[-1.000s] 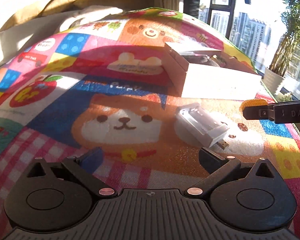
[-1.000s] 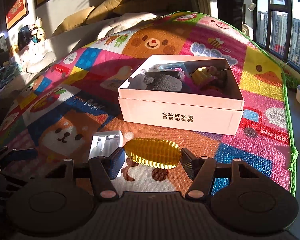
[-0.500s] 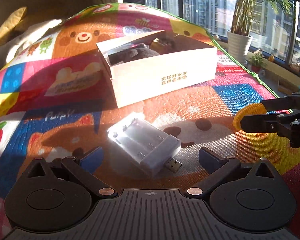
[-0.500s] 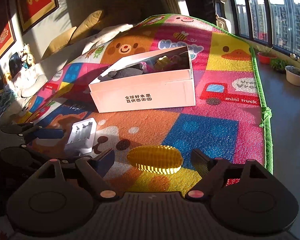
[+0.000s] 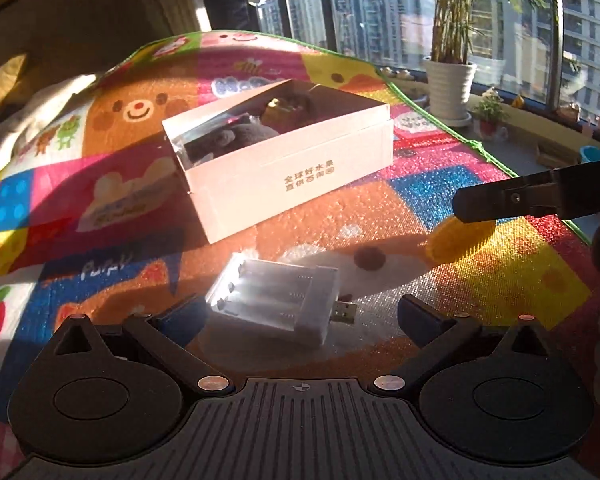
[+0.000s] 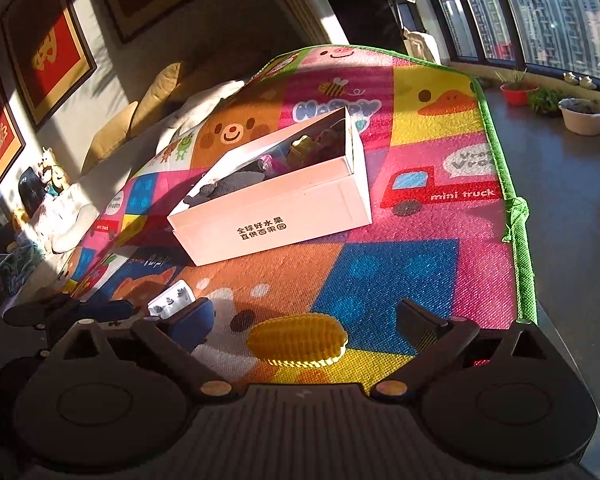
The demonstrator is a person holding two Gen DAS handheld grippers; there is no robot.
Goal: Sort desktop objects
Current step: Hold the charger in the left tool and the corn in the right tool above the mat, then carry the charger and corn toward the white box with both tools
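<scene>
A clear plastic battery charger (image 5: 278,304) with a USB plug lies on the play mat between the fingers of my open left gripper (image 5: 300,318); its end also shows in the right wrist view (image 6: 170,300). A yellow ribbed corn-shaped toy (image 6: 298,338) lies on the mat between the fingers of my open right gripper (image 6: 306,320), touching neither. In the left wrist view the toy (image 5: 462,240) sits at the right under the right gripper's finger (image 5: 540,198). A white cardboard box (image 6: 276,220) holding several items stands beyond both, and shows in the left wrist view (image 5: 292,174).
The colourful cartoon play mat (image 6: 400,272) has a green edge (image 6: 520,240) at the right with bare floor beyond. Potted plants (image 5: 448,84) stand by the windows. Cushions (image 6: 156,96) and soft toys (image 6: 50,168) lie at the far left.
Both grippers have swung round to the right. The right gripper has opened wide and let go of the corn toy, which now lies on the mat. The charger now sits closer between the left fingers.
</scene>
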